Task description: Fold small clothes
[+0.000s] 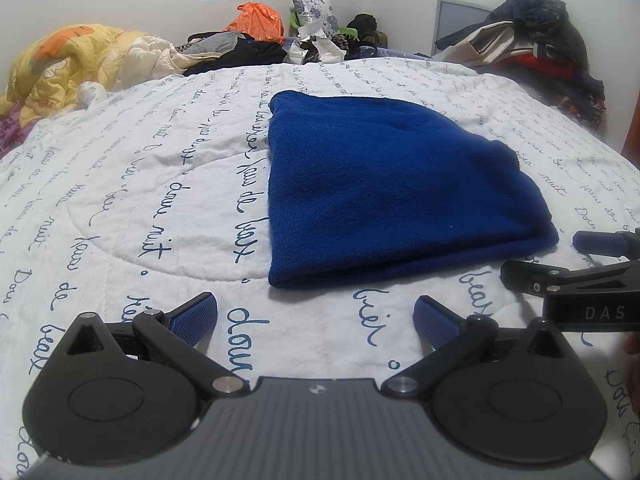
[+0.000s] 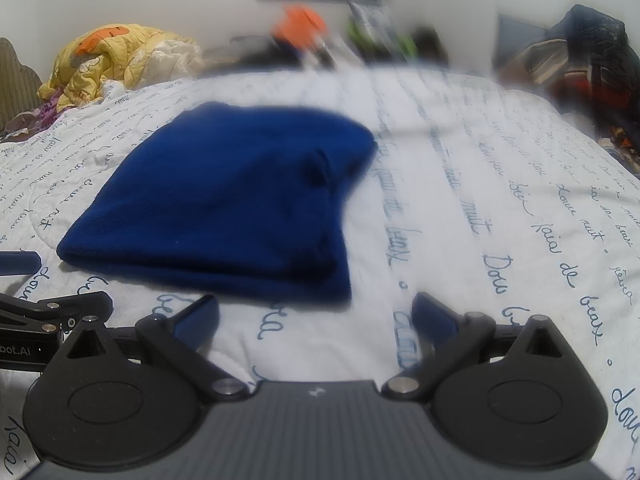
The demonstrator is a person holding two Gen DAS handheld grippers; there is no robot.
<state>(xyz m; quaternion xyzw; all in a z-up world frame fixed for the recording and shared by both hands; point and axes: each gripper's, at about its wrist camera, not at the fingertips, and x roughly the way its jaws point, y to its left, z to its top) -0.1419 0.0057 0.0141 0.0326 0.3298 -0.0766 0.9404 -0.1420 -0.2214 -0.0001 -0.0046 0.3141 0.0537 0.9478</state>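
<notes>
A dark blue knitted garment lies folded into a compact block on the white quilt with blue script. In the left wrist view my left gripper stands open just short of the garment's near edge, nothing between its fingers. Part of the other gripper shows at the right edge there. In the blurred right wrist view the same blue garment sits ahead and to the left. My right gripper is open and empty over the quilt, near the garment's front right corner. The left gripper's body pokes in at the left.
A crumpled yellow and orange duvet lies at the far left. Piled clothes and an orange bag line the far edge of the bed. A heap of dark clothes rises at the far right. White wall behind.
</notes>
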